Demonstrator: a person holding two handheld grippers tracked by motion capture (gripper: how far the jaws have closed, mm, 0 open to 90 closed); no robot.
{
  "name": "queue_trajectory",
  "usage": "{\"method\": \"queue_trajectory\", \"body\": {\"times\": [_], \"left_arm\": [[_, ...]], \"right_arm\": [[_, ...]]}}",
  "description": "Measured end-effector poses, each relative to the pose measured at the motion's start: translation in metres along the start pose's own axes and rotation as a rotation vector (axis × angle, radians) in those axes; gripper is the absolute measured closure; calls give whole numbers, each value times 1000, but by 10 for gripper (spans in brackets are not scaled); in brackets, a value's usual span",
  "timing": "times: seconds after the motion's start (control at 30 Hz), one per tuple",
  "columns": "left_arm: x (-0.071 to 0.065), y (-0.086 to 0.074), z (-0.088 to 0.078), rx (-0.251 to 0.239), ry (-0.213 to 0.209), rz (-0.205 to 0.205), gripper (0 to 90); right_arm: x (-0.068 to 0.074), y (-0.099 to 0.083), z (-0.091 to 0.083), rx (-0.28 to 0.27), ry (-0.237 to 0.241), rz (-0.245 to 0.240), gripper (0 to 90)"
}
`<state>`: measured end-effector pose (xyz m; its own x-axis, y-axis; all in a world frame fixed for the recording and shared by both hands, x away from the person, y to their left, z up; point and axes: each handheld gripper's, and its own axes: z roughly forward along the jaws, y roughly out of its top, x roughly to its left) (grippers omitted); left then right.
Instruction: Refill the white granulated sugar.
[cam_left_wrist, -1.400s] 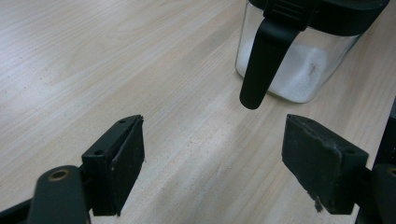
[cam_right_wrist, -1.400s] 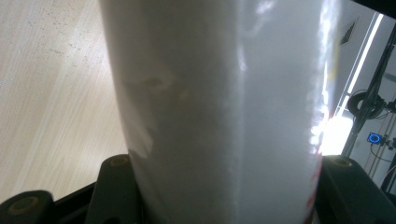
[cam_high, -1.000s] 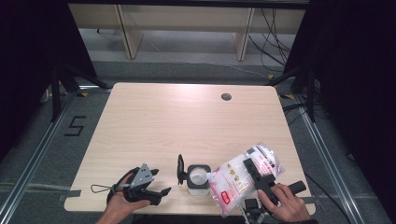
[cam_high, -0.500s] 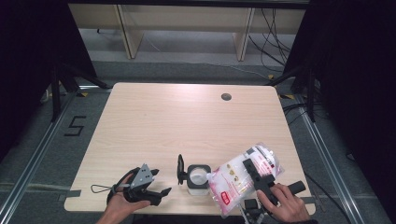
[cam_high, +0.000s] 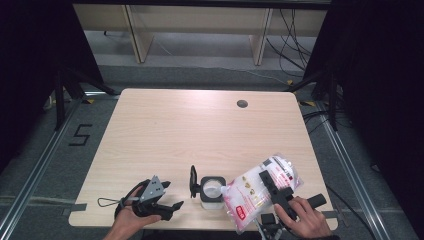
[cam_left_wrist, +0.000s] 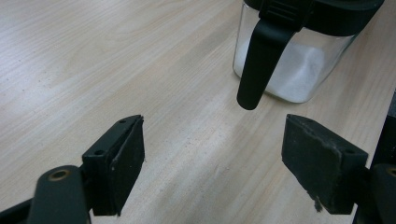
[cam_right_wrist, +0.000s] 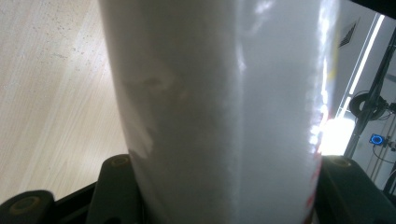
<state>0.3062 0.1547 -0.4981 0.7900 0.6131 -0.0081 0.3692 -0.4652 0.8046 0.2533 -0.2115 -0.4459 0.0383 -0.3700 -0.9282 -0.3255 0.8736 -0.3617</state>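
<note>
Bench: we see a light wooden bench (cam_high: 200, 130) with rounded corners and a small round grommet hole (cam_high: 242, 104) near its far right side.

Jar: a square glass jar (cam_high: 211, 192) with a black rim stands upright near the bench's near edge, between our two hands. In the left gripper view its lower part holds white grains, and its black lid (cam_high: 193, 180) is swung open, standing on edge at the jar's left side.

Latch: in the left gripper view a black latch arm (cam_left_wrist: 259, 56) hangs down from the jar's rim in front of the glass.

Bag: a clear plastic bag (cam_high: 260, 190) with pink and red printing, filled with white grains, is held tilted above the bench just right of the jar; its lower corner points down toward the jar's open mouth. We cannot tell whether that corner touches the rim.

Right claw: our right claw (cam_high: 272, 181) pinches the bag across its middle; in the right gripper view the bag (cam_right_wrist: 224, 112) sits between the two jaws, pressed on both sides.

Left claw: our left claw (cam_high: 167, 200) rests low at the near edge, left of the jar and apart from it, its jaws spread wide around bare wood, pointing toward the jar (cam_left_wrist: 299, 56).
</note>
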Motion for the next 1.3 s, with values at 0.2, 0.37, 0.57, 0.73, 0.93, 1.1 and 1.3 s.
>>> {"method": "queue_trajectory", "body": {"times": [0.2,0.37,0.57,0.73,0.93,1.1,1.3], "left_arm": [[-2,-1,1,-22,-7,-20,208],[-2,-1,1,-23,-6,-13,208],[-3,-1,1,-32,0,-23,208],[-2,-1,1,-25,-5,-17,208],[0,-1,-1,-5,10,7,208],[-1,-1,-1,-11,1,-6,208],[-1,-1,0,-22,4,0,209]], "right_arm": [[0,0,-1,2,-2,3,475],[0,0,-1,7,5,4,475],[0,2,0,-2,2,-6,475],[0,4,-1,4,12,-4,475],[-1,2,-1,5,3,-16,476],[-2,2,-1,7,11,-14,476],[-1,3,-2,8,11,-6,476]]}}
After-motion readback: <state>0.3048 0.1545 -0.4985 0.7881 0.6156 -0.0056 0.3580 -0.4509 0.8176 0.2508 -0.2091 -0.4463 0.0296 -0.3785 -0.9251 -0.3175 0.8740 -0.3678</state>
